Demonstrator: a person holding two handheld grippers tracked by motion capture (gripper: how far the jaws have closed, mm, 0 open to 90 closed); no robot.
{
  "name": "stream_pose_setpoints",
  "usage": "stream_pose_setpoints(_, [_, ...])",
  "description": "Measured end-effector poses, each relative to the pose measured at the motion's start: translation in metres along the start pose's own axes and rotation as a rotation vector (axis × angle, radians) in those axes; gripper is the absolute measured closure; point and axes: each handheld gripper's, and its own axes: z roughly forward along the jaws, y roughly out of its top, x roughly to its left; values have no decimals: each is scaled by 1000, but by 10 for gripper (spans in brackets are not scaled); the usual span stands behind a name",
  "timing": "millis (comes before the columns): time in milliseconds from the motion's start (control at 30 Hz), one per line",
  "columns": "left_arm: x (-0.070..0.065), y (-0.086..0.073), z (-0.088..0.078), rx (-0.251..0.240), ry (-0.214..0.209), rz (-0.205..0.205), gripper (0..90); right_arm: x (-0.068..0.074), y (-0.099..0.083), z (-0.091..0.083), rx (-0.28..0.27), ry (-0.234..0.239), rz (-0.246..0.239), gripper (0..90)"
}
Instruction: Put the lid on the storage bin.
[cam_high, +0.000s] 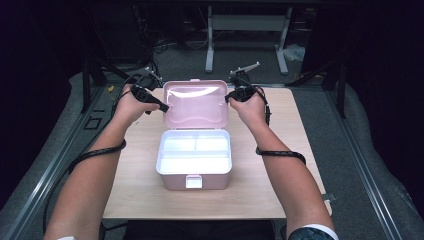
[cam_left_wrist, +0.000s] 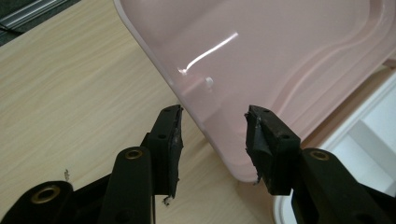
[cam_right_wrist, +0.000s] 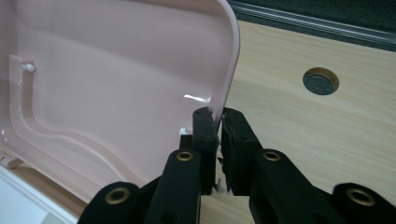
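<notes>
A pink box (cam_high: 194, 176) with a white inner tray stands in the middle of the table, its pink lid (cam_high: 195, 104) raised upright. My right gripper (cam_right_wrist: 218, 122) is shut on the lid's right edge (cam_right_wrist: 227, 70), which is pinched between the pads. My left gripper (cam_left_wrist: 214, 122) is open, and the lid's left edge (cam_left_wrist: 205, 126) passes between its jaws without the pads touching it. In the high view the left gripper (cam_high: 166, 107) is at the lid's left side and the right gripper (cam_high: 228, 98) at its right side.
The wooden tabletop (cam_high: 135, 185) has a round cable hole (cam_right_wrist: 320, 80) to the right of the lid. A metal stand (cam_high: 247, 30) is on the floor beyond the table. Cables trail from both grippers along the person's forearms.
</notes>
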Motion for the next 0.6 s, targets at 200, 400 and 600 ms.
stream_pose_setpoints(200, [7,10,-1,-32,48,-31,586,2,-1,-3,-17,-12,-4,849])
stream_pose_setpoints(400, [12,16,2,-23,43,-60,627,3,-2,-6,-23,-4,-13,850])
stream_pose_setpoints(600, [18,22,9,-29,36,-85,635,4,-4,-11,-32,2,-18,853])
